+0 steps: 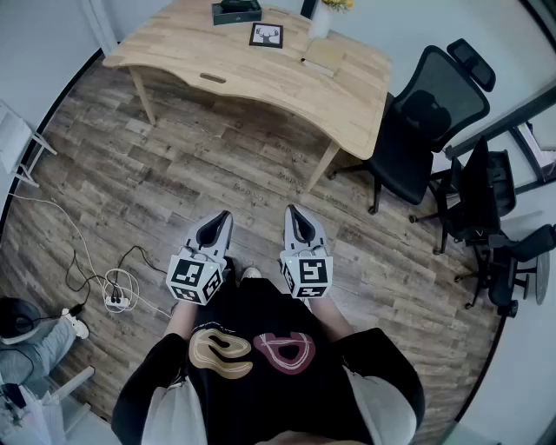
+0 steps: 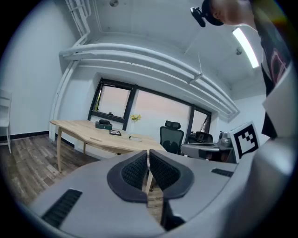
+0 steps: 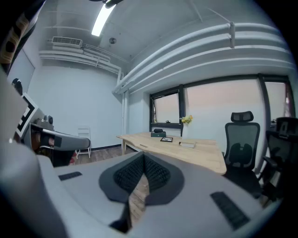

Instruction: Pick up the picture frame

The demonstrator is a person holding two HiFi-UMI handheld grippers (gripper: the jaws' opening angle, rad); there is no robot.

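Note:
The picture frame (image 1: 266,36), dark-edged with a white mat, lies flat on the far part of the wooden desk (image 1: 217,65). It shows small and distant in the left gripper view (image 2: 115,133) and the right gripper view (image 3: 166,139). My left gripper (image 1: 222,217) and right gripper (image 1: 292,213) are held side by side close to the person's body, over the floor, well short of the desk. Both are shut with nothing between the pads (image 2: 139,169) (image 3: 156,173).
On the desk also sit a dark box (image 1: 236,11), a white vase with yellow flowers (image 1: 321,17) and a book (image 1: 323,56). Black office chairs (image 1: 421,122) stand right of the desk. Cables and a power strip (image 1: 113,295) lie on the floor at left.

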